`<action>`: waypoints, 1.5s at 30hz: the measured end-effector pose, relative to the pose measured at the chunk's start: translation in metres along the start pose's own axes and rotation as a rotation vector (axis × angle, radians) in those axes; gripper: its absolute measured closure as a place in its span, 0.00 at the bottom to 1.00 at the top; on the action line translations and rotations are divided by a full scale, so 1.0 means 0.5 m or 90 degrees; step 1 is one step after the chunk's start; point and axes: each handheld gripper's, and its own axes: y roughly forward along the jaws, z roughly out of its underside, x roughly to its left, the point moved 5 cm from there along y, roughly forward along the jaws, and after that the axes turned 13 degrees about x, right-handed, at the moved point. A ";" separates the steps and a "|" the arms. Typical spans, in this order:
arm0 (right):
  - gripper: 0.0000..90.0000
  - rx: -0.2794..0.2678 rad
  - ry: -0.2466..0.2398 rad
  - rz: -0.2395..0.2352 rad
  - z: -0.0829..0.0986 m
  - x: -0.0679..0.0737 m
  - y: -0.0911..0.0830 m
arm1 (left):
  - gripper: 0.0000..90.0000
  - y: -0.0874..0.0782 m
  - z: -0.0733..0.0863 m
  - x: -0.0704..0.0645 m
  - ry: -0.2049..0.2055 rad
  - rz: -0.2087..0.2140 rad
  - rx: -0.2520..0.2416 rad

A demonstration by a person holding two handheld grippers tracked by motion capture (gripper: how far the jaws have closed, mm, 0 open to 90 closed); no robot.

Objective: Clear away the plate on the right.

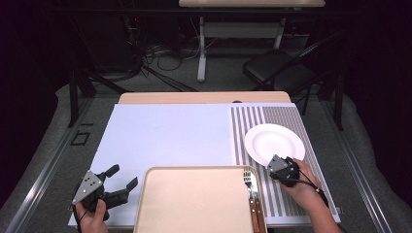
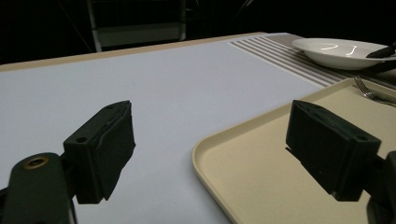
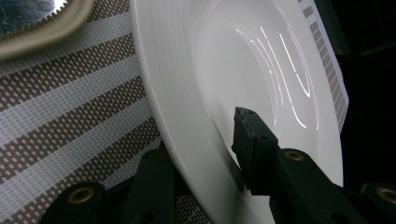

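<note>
The table in front of you carries a pale blue-white sheet, with a striped placemat along its right side. At the near edge, centred before you, sits the beige tray; its bed is bare except at the right rim, where a fork and another piece of cutlery, too small to tell apart, lie side by side. Just beyond the tray's right corner, on the striped placemat, rests the white plate, upright and empty.

Your right claw is at the plate's near rim. In the right gripper view, one jaw lies over the rim on the inner slope of the plate and the other sits beneath the edge against the placemat, so the claw is clenched on the plate's rim.

Your left claw hovers over the table left of the tray, released, its jaws spread wide with nothing between them; in the left gripper view one jaw hangs over the tray's near-left corner.
</note>
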 end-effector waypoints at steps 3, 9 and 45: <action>0.80 0.004 -0.019 0.007 -0.002 0.003 0.002 | 0.17 0.000 0.000 0.000 0.002 0.000 0.002; 0.84 -0.009 -0.037 0.018 -0.008 0.004 0.000 | 0.17 -0.002 0.000 0.002 -0.001 -0.002 0.001; 0.92 -0.052 -0.061 0.040 -0.023 0.008 -0.099 | 0.17 -0.006 -0.001 0.002 0.000 -0.008 -0.002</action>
